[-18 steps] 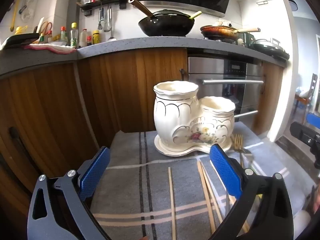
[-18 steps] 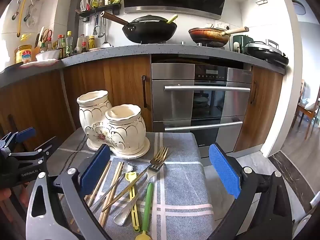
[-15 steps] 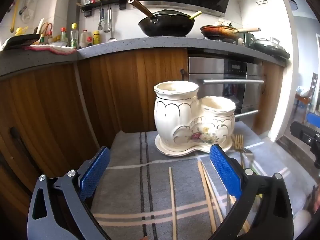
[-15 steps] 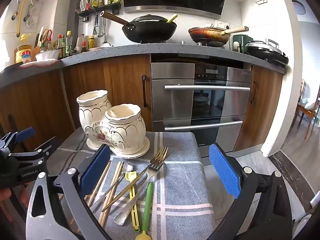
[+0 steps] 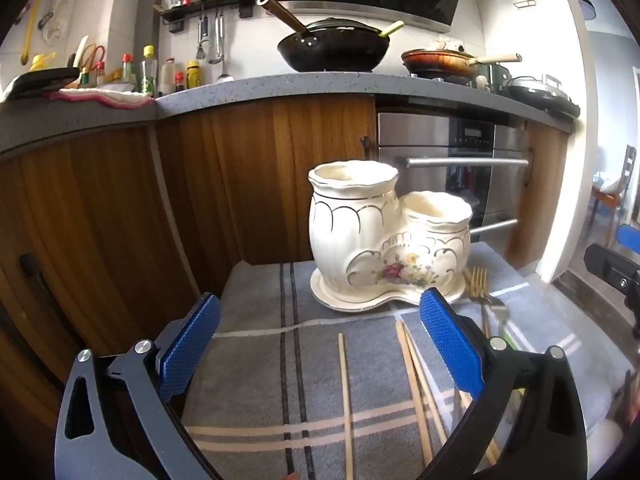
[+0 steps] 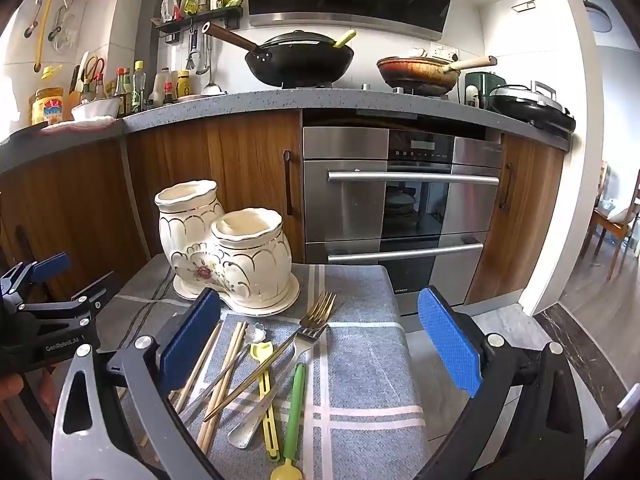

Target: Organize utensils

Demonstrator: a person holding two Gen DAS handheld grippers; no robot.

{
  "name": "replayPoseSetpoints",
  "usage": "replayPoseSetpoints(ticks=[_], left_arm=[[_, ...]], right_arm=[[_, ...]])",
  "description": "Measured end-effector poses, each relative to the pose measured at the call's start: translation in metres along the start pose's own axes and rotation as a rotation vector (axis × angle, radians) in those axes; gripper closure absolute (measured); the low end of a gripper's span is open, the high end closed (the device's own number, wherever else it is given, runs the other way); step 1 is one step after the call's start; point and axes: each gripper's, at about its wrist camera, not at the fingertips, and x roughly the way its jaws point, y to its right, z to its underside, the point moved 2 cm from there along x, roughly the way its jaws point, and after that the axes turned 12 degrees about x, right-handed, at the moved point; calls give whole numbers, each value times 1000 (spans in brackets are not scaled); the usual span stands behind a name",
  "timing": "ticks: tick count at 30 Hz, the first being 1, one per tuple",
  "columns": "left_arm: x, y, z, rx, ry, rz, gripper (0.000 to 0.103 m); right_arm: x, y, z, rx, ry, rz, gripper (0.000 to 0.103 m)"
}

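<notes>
The two-pot ceramic holder (image 6: pixel 228 252) shows no contents. Left tool (image 5: pixel 320 340) and right tool (image 6: pixel 320 332): jaws wide, gripping nothing.

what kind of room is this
Almost certainly a home kitchen. A black wok and a frying pan sit on the stove, a built-in steel oven is set under the grey counter, and sauce bottles line the back wall.
</notes>
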Motion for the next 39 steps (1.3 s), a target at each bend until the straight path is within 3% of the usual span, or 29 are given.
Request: replayPoseSetpoints(ticks=[10,14,17,20,23,28,33,39], left_arm=[[-14,-3,-22,-4,39,-56,4],[-20,-8,-30,-17,59,-39,4],[-24,-7,-35,16,79,-42,4],[-25,-13,-32,-37,119,-38,4],[-13,-12,-28,-47,105,-8,4],[-6,-10,-18,-21,122,-54,4],[3,-11,-11,-24,100,-47,4],[-2,-11,-11,-15,133,-39,4]], right_arm=[[-16,-5,-8,-31,28,15,5],[-15,1,-11,31,53,-2,5],[-9,-5,-9,6,50,-11,5],[-5,-8,-8,9,80,-7,5],[-1,-6,-7,27,98,-1,5],[0,-3,0,35,141,0,5],[4,-3,3,20,132,-18,5],[6,-8,9,14,111,-47,5]])
